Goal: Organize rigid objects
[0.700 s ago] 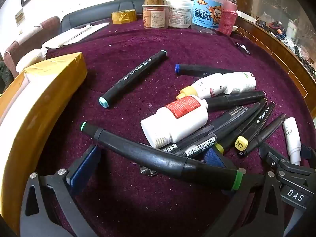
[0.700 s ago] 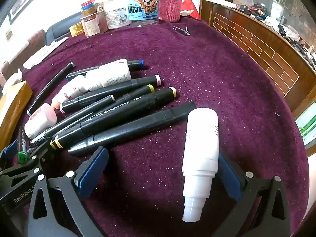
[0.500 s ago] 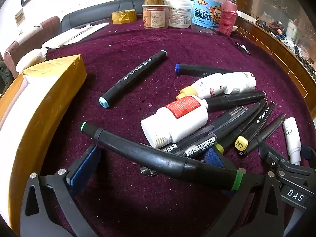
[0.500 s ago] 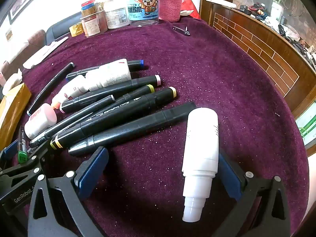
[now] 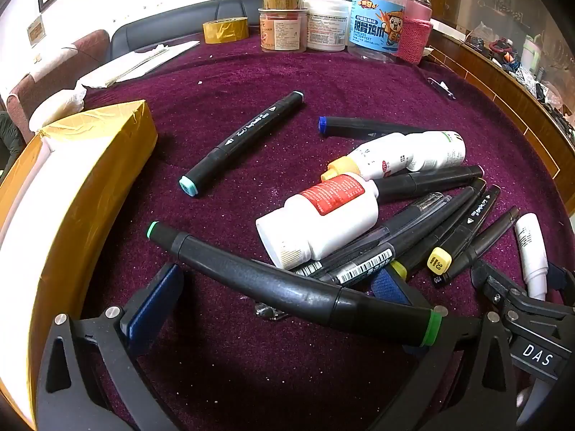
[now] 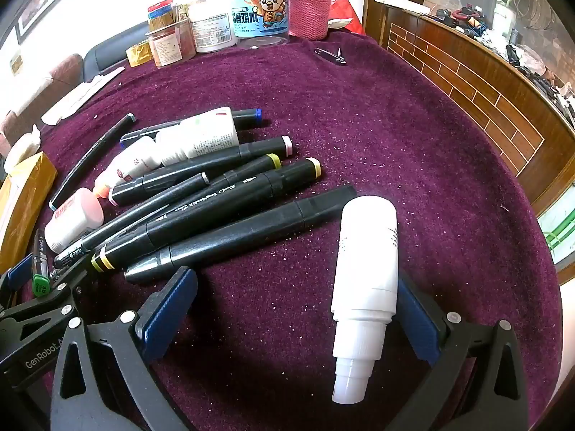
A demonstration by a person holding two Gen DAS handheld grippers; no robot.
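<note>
My left gripper (image 5: 276, 276) stands open low over the purple cloth. A black marker with green ends (image 5: 287, 287) lies slantwise across its jaws, its right end over the right finger, and neither pad presses on it. My right gripper (image 6: 294, 280) is open too. A white squeeze bottle (image 6: 366, 269) lies lengthwise between its fingers, close against the right pad, nozzle toward the camera. Left of it lies a pile of black markers (image 6: 215, 208). A red-labelled white bottle (image 5: 323, 222) and an orange-capped white bottle (image 5: 377, 158) lie in the pile.
A yellow-taped box (image 5: 72, 186) stands at the left. A teal-capped marker (image 5: 244, 140) and a blue-capped marker (image 5: 359, 127) lie apart from the pile. Jars (image 5: 373, 21) and a tape roll (image 5: 225, 29) line the far edge. A nail clipper (image 6: 330, 55) lies near them.
</note>
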